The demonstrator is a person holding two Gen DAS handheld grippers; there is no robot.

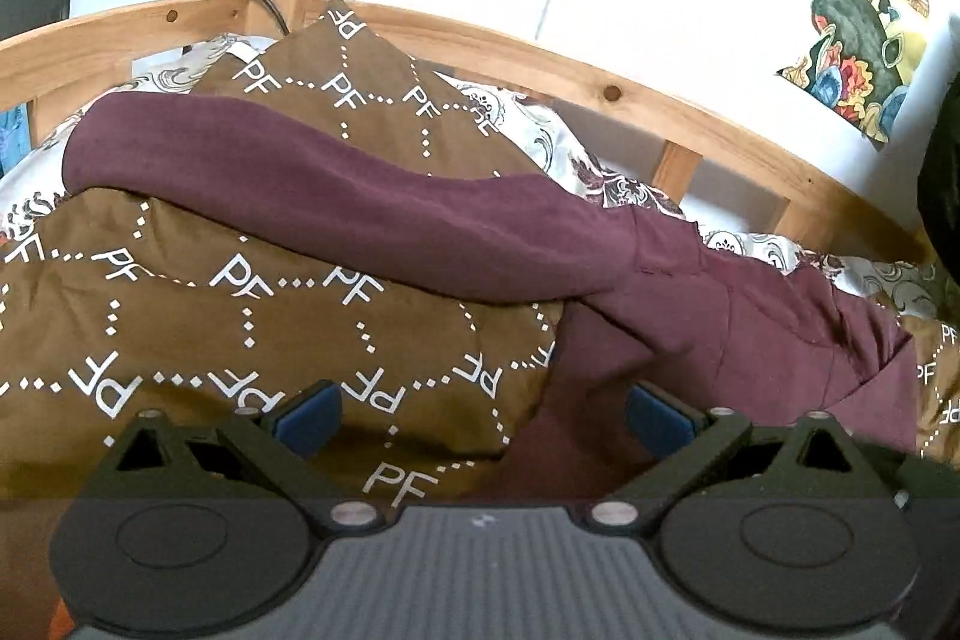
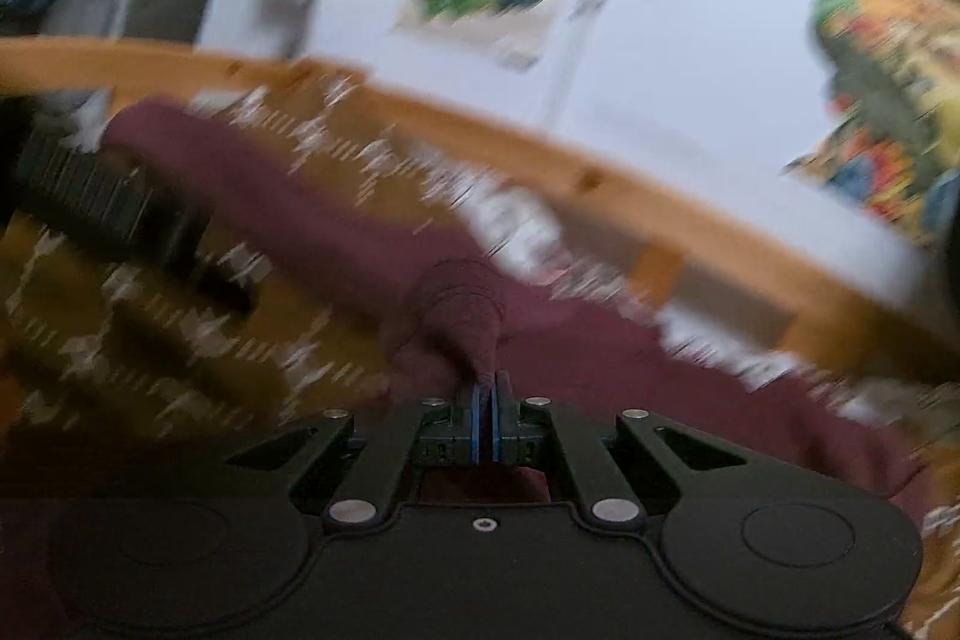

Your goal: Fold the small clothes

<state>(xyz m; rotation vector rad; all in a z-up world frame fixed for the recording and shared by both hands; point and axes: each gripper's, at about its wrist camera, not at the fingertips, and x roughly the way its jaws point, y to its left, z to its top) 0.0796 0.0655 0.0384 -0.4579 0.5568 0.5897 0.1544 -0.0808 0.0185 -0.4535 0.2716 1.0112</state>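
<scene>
The left tool [image 1: 483, 415] is matte black plastic: two angled link arms with triangular cut-outs, silver pivot screws, round raised discs on either side and a ribbed grey centre panel. Its fingers [image 1: 309, 415] carry blue pads. The right tool [image 2: 487, 400] has the same black build, with blue-edged pads and silver screws.

Op A: I am reading the support as a wooden-framed bed [image 1: 708, 124].

Op B: What is lying on it?

Op A: A patterned white sheet [image 1: 606, 172], with a brown "PF" cover [image 1: 252, 316] spreading across it. A maroon garment [image 1: 372, 196] is draping over that cover, reaching onto the sheet.
</scene>
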